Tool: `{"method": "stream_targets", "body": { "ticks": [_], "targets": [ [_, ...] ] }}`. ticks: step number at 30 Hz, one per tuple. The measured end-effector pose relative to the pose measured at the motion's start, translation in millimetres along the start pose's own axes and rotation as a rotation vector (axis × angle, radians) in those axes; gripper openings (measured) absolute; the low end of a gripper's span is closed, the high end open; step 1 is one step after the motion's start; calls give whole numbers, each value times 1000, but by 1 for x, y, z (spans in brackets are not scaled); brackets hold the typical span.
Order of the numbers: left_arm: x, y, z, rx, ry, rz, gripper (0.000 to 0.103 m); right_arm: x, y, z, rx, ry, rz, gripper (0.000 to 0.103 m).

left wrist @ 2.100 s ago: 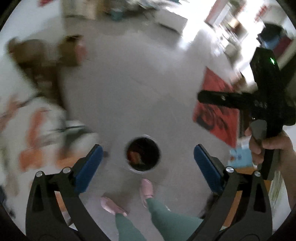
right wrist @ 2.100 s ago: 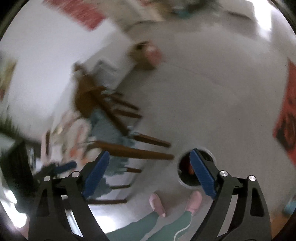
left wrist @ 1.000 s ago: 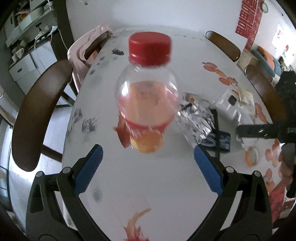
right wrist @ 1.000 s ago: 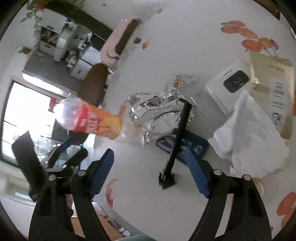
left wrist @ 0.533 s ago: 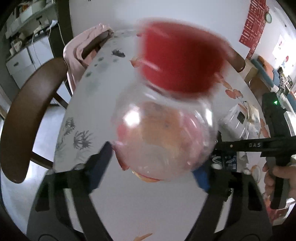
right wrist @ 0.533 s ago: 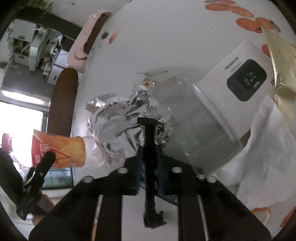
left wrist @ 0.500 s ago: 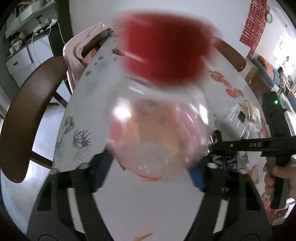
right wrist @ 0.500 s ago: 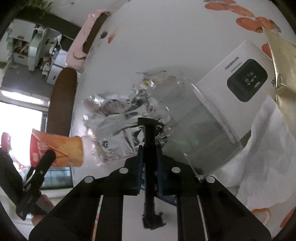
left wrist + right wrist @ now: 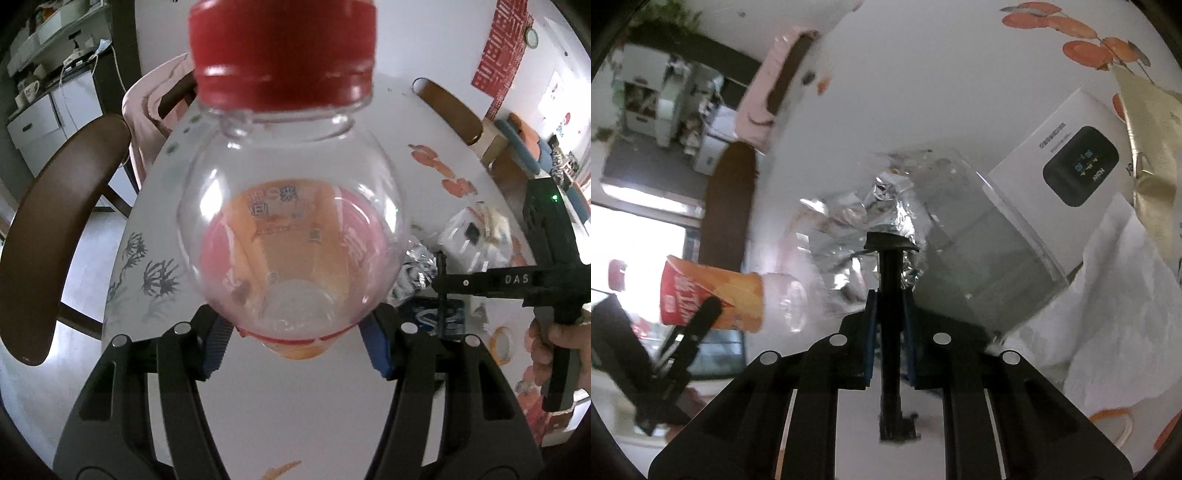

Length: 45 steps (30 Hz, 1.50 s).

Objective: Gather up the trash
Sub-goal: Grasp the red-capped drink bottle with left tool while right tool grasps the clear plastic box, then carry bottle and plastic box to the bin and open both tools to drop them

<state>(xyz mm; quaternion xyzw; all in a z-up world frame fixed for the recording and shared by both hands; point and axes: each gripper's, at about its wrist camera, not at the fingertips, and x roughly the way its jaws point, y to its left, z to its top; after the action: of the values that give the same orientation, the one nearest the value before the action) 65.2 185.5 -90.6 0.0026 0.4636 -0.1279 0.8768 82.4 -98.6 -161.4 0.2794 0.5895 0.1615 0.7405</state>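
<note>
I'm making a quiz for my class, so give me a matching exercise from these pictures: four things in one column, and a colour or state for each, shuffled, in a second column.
Things:
1. bottle cap
2. foil wrapper
3. left tongs
4. white box

States:
A. crumpled and silver
B. lying flat, with a black screen picture
C. red
D. shut on the clear bottle

Pairs: 1-C, 2-A, 3-D, 4-B

Soft daylight, blown-out window glare, blurred edges, strong fisheye bending.
</note>
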Motion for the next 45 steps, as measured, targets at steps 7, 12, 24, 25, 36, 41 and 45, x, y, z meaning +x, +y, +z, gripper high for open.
{"method": "stream_targets", "body": {
  "ticks": [7,12,24,25,36,41,45],
  "targets": [
    [-42,-19,5,49,-44,-9,58,-48,7,-9,8,-77,124,12],
    [-64,-44,7,86,-64,-26,58,-94,3,-24,16,-177,182,12],
    [-94,-180,8,324,-110,-143,58,-245,-68,-103,92,-464,212,12],
    [-95,-197,6,349,-107,-166,58,-256,-77,-112,104,-487,206,12],
    [-104,-403,-58,661,-21,-443,58,-402,-219,-298,398,-795,53,12],
    [-101,-498,-122,816,69,-574,58,-427,-294,-396,605,-865,-56,12],
    [-81,-567,-193,931,183,-656,58,-418,-349,-453,760,-825,-218,12]
  ]
}}
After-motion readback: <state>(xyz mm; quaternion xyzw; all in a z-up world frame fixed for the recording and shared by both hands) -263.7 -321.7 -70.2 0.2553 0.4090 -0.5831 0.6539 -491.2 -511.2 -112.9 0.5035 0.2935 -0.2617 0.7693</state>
